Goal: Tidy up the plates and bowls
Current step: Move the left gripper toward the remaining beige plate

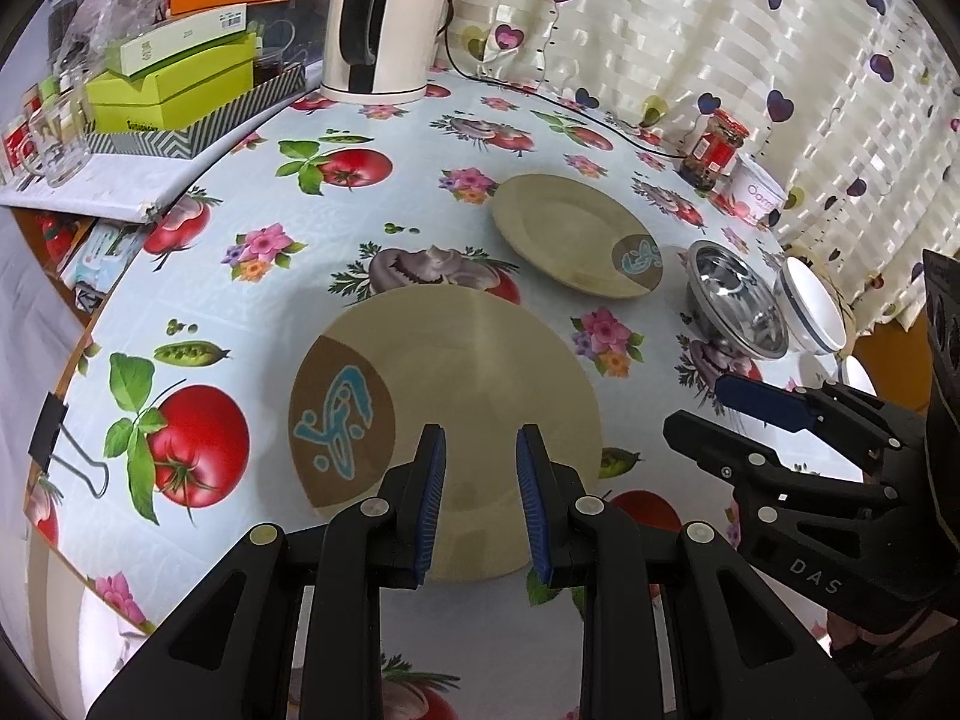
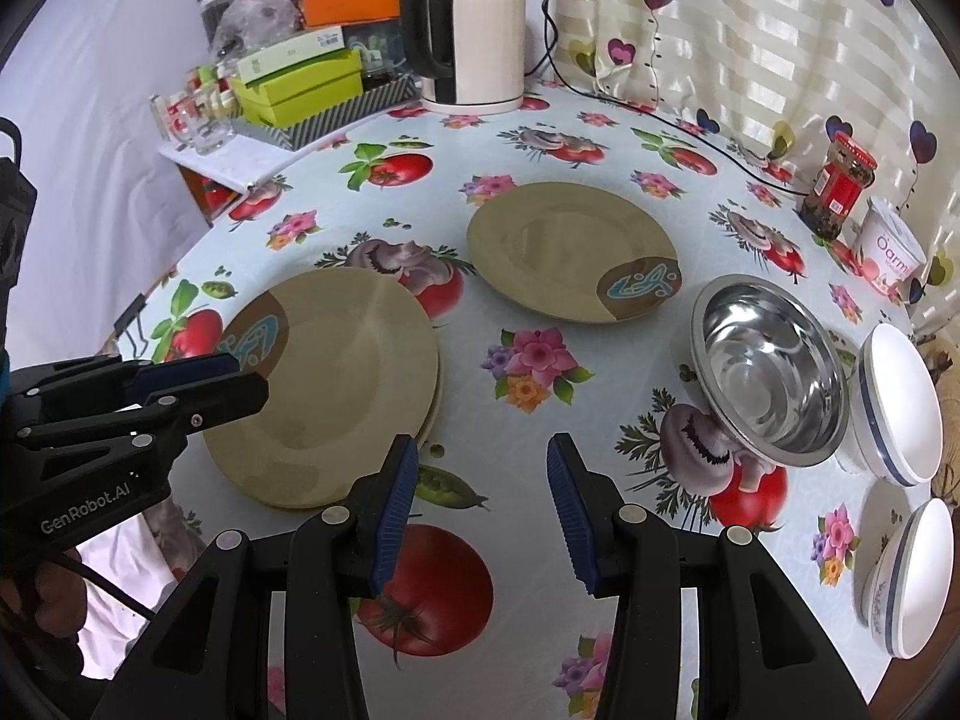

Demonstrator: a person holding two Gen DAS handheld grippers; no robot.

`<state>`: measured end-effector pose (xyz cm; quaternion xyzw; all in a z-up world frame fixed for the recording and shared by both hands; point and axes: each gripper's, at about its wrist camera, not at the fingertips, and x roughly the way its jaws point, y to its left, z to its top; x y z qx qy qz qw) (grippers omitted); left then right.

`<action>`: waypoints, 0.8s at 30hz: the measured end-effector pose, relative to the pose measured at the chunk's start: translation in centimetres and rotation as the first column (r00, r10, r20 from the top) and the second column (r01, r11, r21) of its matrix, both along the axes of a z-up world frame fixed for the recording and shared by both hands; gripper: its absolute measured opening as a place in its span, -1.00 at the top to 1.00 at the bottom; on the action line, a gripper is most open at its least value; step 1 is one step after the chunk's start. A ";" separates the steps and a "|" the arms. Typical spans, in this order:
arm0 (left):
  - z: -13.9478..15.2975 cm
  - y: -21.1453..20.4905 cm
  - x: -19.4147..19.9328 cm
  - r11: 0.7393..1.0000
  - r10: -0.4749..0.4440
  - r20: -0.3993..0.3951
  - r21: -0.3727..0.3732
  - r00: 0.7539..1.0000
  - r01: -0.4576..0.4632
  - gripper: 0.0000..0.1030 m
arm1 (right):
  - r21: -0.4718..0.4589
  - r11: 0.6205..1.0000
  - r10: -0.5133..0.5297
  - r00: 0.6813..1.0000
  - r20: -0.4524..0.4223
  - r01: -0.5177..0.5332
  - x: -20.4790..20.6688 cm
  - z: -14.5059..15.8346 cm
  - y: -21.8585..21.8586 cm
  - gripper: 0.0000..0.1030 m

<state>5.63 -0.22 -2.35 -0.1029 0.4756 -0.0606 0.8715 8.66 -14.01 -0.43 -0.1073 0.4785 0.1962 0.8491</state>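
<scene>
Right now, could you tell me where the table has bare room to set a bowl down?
Free cloth lies between the near plate, the far plate and the steel bowl, and in front of the right gripper. More lies between the far plate and the kettle. It is crowded by the white bowls, the jar and the boxes.

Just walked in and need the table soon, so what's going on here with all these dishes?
A person holds a gripper in each hand, sorting dishes. The left gripper hovers open over the near stack of tan plates; the right gripper is open above bare tablecloth. Nothing is held. Another tan plate lies alone farther back, with a steel bowl and two white bowls on the right.
</scene>
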 end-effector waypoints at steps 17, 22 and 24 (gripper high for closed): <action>1.3 -1.0 2.5 0.999 -0.024 0.041 0.030 0.999 0.023 0.51 | 0.037 0.999 -0.017 1.000 -0.002 0.017 2.0 0.7 -1.3 0.13; 1.9 -1.4 3.7 0.999 -0.035 0.065 0.042 0.997 0.033 0.51 | 0.036 0.999 -0.030 0.999 0.017 0.029 3.1 1.7 -1.8 0.13; 2.1 -1.4 4.2 0.998 -0.039 0.072 0.047 0.997 0.036 0.51 | 0.038 0.999 -0.033 0.999 0.021 0.032 3.5 2.0 -2.0 0.13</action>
